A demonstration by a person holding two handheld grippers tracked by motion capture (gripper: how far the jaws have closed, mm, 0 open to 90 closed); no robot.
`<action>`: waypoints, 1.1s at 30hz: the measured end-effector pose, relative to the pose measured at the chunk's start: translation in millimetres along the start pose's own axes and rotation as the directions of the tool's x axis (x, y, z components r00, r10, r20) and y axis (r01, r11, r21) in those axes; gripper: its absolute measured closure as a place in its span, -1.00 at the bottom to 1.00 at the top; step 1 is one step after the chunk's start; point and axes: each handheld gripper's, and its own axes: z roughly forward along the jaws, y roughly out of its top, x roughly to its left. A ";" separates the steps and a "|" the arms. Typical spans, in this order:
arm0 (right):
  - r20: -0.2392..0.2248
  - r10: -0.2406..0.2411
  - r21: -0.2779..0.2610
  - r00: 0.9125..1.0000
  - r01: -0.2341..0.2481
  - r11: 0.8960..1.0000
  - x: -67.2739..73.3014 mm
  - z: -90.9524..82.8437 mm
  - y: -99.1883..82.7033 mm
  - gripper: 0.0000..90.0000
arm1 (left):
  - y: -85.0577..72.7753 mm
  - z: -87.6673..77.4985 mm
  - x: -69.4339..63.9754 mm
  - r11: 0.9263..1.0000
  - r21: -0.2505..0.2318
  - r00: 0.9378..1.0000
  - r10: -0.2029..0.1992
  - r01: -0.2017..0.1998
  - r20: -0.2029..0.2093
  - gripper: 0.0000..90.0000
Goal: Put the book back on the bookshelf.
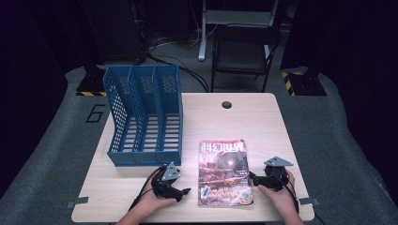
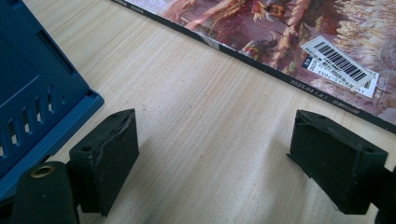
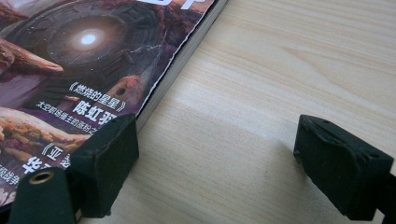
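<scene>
Nearest, at the desk's front edge, two forearms coming in from below, a gripper in each hand. Left gripper low over the wood, just left of the magazine, jaws spread wide with nothing but bare desk between them; in the left gripper view, pads well apart, the magazine's spine edge and barcode sticker lying just ahead, a corner of the blue rack at the left. Right gripper just right of the magazine, pointing toward its right edge, jaws likewise wide and holding nothing; in the right gripper view, one pad overlapping the cover's edge, contact impossible to tell, the other pad over plain wood. Magazine flat on the desk, cover up, between the two grippers near the front edge, title toward the far side. Farther back on the left, rack standing on the desk, three compartments, open fronts facing forward, apart from the magazine. Beyond, a round cable hole near the desk's far edge. Past the desk, a dark folding chair on the floor.
</scene>
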 end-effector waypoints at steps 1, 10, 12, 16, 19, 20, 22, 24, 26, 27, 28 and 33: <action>0.000 0.000 0.000 1.000 0.000 1.000 0.0 0.0 0.0 -0.70 | 0.0 0.1 -0.1 1.000 -0.001 1.000 -0.002 0.002 0.000 -0.66; 0.017 0.020 -0.004 1.000 -0.020 1.000 2.7 -1.0 -0.9 -0.66 | 0.0 0.1 -0.4 1.000 -0.002 1.000 -0.003 0.003 -0.003 -0.66; 0.012 0.011 0.002 1.000 -0.011 1.000 2.1 -0.9 0.5 -0.65 | -0.4 0.1 -1.3 1.000 -0.005 1.000 -0.013 0.013 -0.002 -0.66; 0.008 0.014 0.019 1.000 -0.015 1.000 3.0 -1.2 2.9 -0.55 | -0.7 0.1 -1.7 1.000 -0.010 1.000 -0.015 0.015 -0.007 -0.65; 0.003 -0.003 0.019 1.000 0.003 1.000 3.5 -3.9 2.1 -0.44 | -1.3 -0.1 -4.1 0.999 -0.023 0.999 -0.035 0.034 -0.032 -0.60; -0.001 0.007 0.019 1.000 -0.007 1.000 4.0 -4.5 2.4 -0.42 | -1.8 -2.3 -4.3 1.000 -0.009 0.999 -0.029 0.029 -0.022 -0.57; 0.011 0.020 0.051 1.000 -0.020 0.999 4.0 -4.6 6.1 -0.36 | -1.9 -3.1 -6.5 0.999 -0.007 0.999 -0.038 0.038 -0.017 -0.54; 0.010 0.022 0.063 1.000 -0.023 0.998 4.7 -6.4 7.1 -0.22 | 1.3 -3.2 -6.1 0.999 0.019 0.999 -0.038 0.038 -0.021 -0.53; 0.004 0.013 0.065 1.000 -0.014 0.998 3.7 -7.3 7.2 -0.18 | 2.3 -3.1 -6.7 0.998 0.015 0.998 -0.060 0.060 -0.032 -0.51; 0.004 0.017 0.077 1.000 -0.017 0.997 2.6 -8.2 8.1 -0.12 | 2.8 -4.4 -6.9 0.997 0.019 0.997 -0.070 0.071 -0.027 -0.46; 0.010 0.029 0.064 1.000 -0.030 0.998 2.1 -7.3 8.7 -0.09 | 3.1 -5.5 -7.0 0.997 0.018 0.997 -0.081 0.081 -0.015 -0.40; -0.036 0.045 0.079 0.998 -0.042 0.996 -0.4 -10.3 13.8 0.09 | 7.9 -6.0 -6.6 0.993 0.030 0.993 -0.113 0.113 0.017 -0.20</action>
